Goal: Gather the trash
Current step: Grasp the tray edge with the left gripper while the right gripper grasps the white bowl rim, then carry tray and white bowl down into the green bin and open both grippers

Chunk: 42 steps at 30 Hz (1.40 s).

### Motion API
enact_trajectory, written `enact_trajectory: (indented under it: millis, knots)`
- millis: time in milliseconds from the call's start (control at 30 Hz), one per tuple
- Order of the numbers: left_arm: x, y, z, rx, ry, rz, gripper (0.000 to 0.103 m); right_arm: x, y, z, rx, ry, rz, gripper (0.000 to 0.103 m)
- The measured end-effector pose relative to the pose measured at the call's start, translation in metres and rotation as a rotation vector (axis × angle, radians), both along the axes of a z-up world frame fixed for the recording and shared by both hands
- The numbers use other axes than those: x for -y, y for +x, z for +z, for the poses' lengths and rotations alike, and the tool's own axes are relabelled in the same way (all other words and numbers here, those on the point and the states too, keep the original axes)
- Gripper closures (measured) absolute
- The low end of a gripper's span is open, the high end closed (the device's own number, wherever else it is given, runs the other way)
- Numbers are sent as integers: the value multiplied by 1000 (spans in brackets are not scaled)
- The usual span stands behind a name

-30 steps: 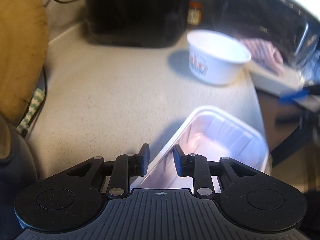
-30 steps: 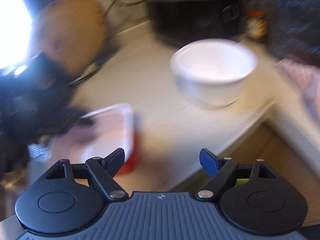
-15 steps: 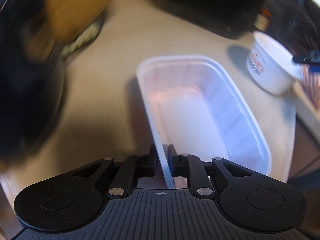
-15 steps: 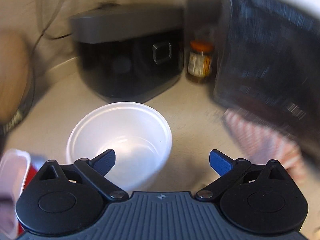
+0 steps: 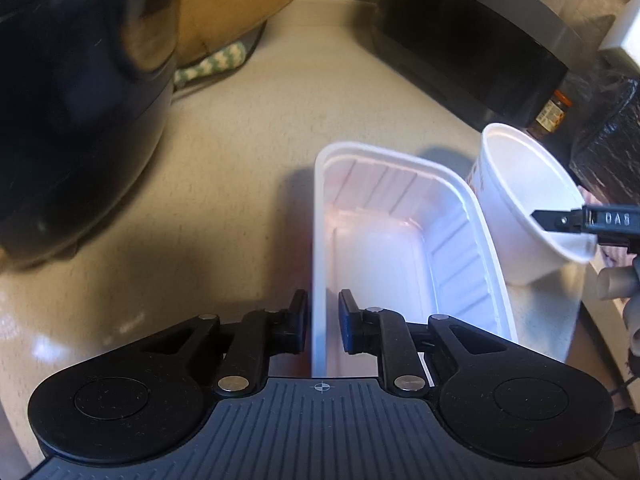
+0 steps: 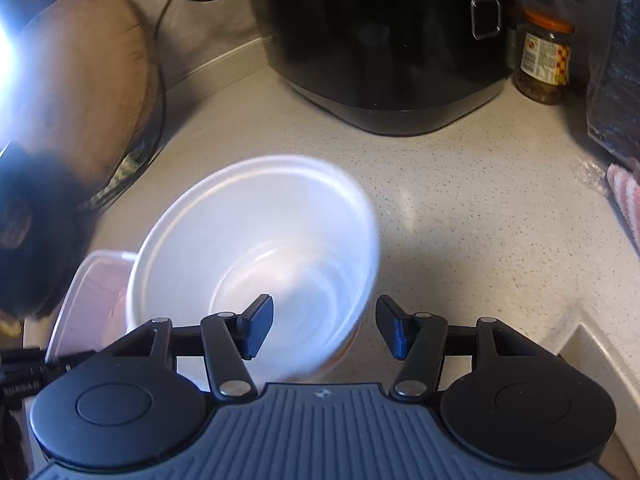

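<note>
A clear plastic tray (image 5: 396,240) lies on the counter. My left gripper (image 5: 323,322) is shut on its near left rim, one finger inside and one outside. The tray also shows at the left of the right wrist view (image 6: 92,300). A white foam bowl (image 6: 256,256) with a printed side stands beside the tray (image 5: 528,200). My right gripper (image 6: 325,328) straddles the bowl's right rim, one finger inside and one outside, jaws still wide and not touching the wall. The bowl looks tilted.
A black appliance (image 6: 392,48) stands at the back of the speckled counter (image 6: 460,220). A jar with an orange lid (image 6: 546,60) is beside it. A wooden board (image 6: 76,92) leans at the left. A dark pot (image 5: 68,112) stands left of the tray. A striped cloth (image 6: 624,200) lies right.
My left gripper closed on the tray's rim and swung left. My right gripper moved in over the bowl and narrowed around its rim.
</note>
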<state>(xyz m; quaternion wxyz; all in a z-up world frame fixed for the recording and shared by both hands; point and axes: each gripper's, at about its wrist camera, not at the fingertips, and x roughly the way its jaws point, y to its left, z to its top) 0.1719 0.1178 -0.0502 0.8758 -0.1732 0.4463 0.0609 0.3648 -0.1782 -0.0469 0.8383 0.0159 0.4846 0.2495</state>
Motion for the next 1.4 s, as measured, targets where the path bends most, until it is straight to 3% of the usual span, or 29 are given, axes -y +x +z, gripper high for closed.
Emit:
enact_trajectory:
  millis: [100, 200, 267, 433, 567, 733, 933, 1100, 1267, 1400]
  knots:
    - [5, 7, -2, -15, 14, -12, 85, -4, 3, -5, -51, 43, -14, 50]
    - [7, 3, 2, -32, 38, 34, 89, -6, -10, -4, -82, 60, 7, 70]
    - [7, -1, 5, -34, 52, 56, 89, -3, -20, -1, -105, 80, 20, 74]
    - [8, -16, 17, 3, 55, 66, 91, 5, -43, 9, -133, 138, 6, 76]
    - [7, -27, 36, 53, 16, 27, 92, 17, -61, 21, -154, 216, -21, 84]
    - [14, -36, 62, 123, 6, -47, 92, 43, -83, 41, -132, 280, -77, 84]
    - [56, -20, 74, 155, 3, -205, 92, 98, -120, 53, -77, 302, -211, 84]
    - [123, 0, 58, 123, 7, -413, 92, 169, -157, 34, -85, 276, -421, 84]
    - [206, 12, 21, 30, -19, -613, 92, 244, -202, -8, -148, 210, -651, 84]
    - [268, 21, -32, -77, -14, -717, 92, 295, -237, -54, -234, 175, -806, 84]
